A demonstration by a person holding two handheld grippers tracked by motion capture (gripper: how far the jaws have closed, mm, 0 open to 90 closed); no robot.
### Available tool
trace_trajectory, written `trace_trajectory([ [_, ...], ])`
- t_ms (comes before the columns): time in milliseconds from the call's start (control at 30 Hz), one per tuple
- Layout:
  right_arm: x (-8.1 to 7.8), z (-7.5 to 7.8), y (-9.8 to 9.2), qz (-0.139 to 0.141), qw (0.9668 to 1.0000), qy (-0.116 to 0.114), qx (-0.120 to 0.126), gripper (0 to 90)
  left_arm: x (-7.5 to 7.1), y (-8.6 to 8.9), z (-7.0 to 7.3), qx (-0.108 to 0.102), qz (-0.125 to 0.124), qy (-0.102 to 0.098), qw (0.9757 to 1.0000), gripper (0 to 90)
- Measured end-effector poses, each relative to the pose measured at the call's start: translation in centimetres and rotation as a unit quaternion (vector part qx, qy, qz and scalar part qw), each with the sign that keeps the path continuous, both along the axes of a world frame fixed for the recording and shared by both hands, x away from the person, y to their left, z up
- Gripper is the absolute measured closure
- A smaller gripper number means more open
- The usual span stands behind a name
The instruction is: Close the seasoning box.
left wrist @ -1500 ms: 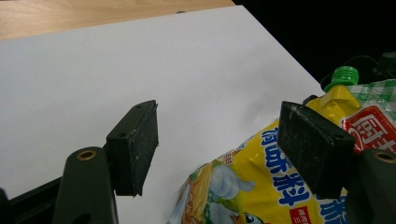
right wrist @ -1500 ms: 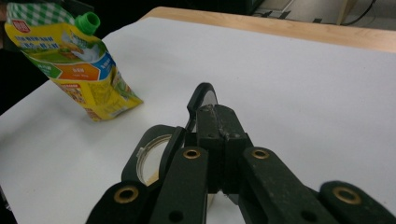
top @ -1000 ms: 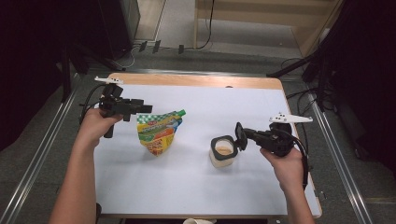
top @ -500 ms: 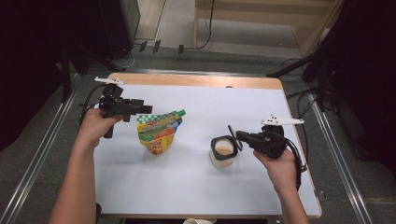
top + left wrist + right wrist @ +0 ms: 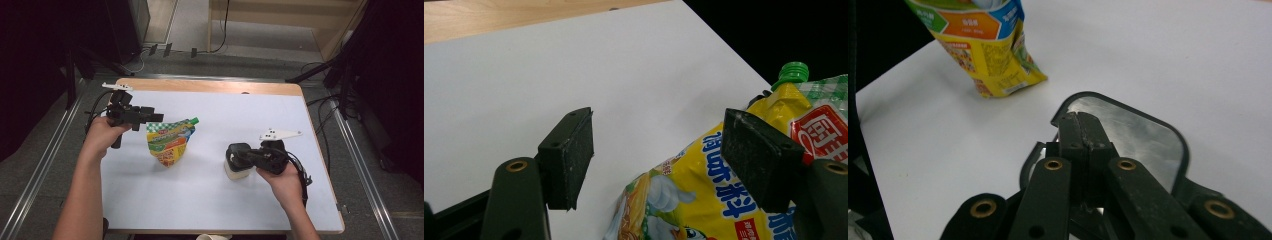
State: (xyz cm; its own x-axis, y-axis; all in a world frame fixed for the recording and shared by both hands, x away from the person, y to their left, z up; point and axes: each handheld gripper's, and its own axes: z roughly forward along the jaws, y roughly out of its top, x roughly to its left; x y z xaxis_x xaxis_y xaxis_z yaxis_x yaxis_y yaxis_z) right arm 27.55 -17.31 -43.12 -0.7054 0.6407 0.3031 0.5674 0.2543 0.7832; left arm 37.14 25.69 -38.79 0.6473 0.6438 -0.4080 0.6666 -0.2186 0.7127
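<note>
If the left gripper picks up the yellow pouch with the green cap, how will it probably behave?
The yellow pouch looks like soft printed film, so it will probably sag and bend, not stay stiff. Its glossy surface may slip between the pads. The green cap seems rigid. The left gripper is open beside it.

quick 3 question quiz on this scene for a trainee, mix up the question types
1. True or false: the left gripper has its jaws shut together.
2. What colour is the cap on the pouch? A red, B green, C blue.
3. What are the right gripper's jaws pinching, at the cup?

Key: 1 false, they stand open beside the pouch. 2 B. 3 the lid, by its rim.
</note>
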Motion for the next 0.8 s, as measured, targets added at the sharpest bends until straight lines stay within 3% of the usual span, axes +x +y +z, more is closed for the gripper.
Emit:
trace_trajectory([
  [333, -0.2, -1.1, 1.7, 0.022, 0.9995, -0.003, -0.023, 90.0, 0.0, 0.1, 0.0, 0.001, -0.001, 0.000, 1.0000, 30.7],
  [533, -0.1, -1.1, 1.6, 0.022, 0.9995, -0.003, -0.021, 89.1, 0.0, 0.0, 0.0, 0.002, 0.001, -0.001, 1.0000, 30.8],
  [800, 0.0, -0.5, 0.7, 0.011, 0.9997, -0.014, -0.019, 81.0, 0.0, 0.0, 0.0, 0.002, 0.001, -0.001, 1.0000, 30.8],
])
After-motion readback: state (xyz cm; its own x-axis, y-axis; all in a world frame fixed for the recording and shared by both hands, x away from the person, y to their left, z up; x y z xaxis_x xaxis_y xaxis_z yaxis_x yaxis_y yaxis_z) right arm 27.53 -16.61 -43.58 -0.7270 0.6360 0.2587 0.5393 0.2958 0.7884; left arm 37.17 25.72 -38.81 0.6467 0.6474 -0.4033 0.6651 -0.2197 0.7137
